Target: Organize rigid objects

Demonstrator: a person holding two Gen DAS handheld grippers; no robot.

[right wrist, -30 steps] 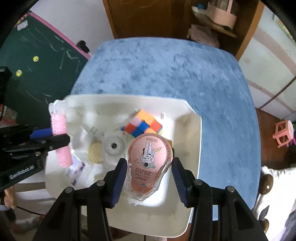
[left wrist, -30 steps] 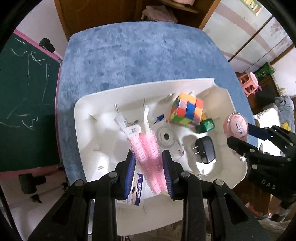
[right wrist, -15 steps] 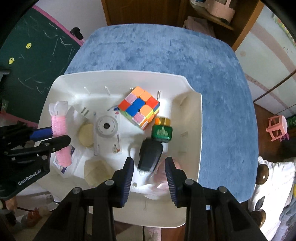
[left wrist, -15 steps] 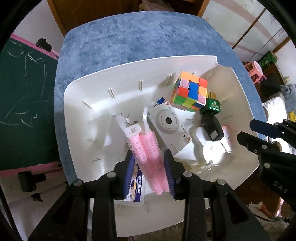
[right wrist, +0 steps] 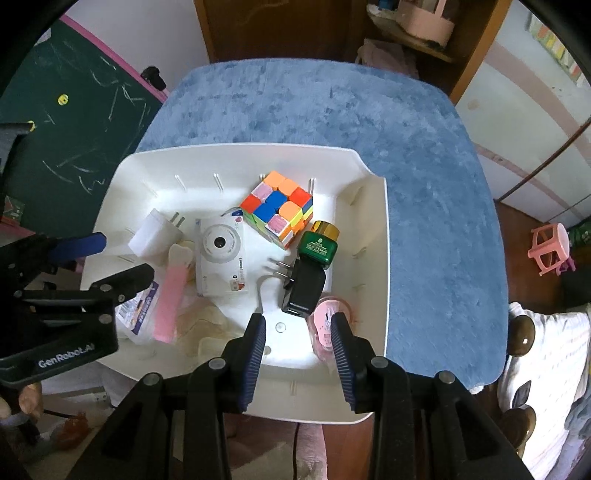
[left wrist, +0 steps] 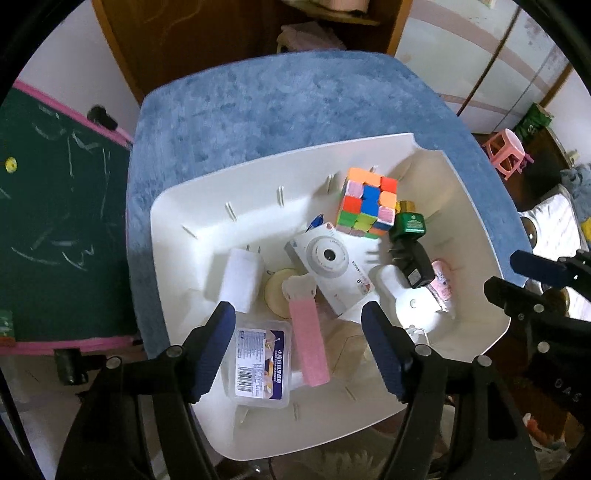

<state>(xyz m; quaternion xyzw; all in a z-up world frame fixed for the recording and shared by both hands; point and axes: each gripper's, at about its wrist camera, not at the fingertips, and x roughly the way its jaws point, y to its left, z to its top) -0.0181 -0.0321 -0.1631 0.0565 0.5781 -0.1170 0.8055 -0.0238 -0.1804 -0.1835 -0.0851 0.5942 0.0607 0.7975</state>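
A white bin (left wrist: 177, 236) (right wrist: 376, 236) sits on a blue table. In it lie a colour cube (left wrist: 369, 206) (right wrist: 279, 208), a white toy camera (left wrist: 328, 266) (right wrist: 221, 254), a green jar (left wrist: 408, 221) (right wrist: 317, 245), a black charger (left wrist: 413, 264) (right wrist: 303, 291), a white charger (left wrist: 240, 277) (right wrist: 153, 234), a pink hair roller (left wrist: 308, 341) (right wrist: 170, 299) and a pink tape dispenser (left wrist: 443, 284) (right wrist: 327, 325). My left gripper (left wrist: 299, 345) (right wrist: 107, 258) is open above the roller. My right gripper (right wrist: 297, 350) (left wrist: 517, 273) is open above the dispenser.
A clear labelled box (left wrist: 258, 363) lies under the roller at the bin's near left. A green chalkboard (left wrist: 55, 229) stands left of the table. A pink stool (right wrist: 550, 247) stands on the floor at the right. A wooden shelf (right wrist: 406, 29) is behind the table.
Both grippers have opened. The left let the pink roller go into the bin; the right had dropped the pink dispenser into the bin and now stands wide open above it.
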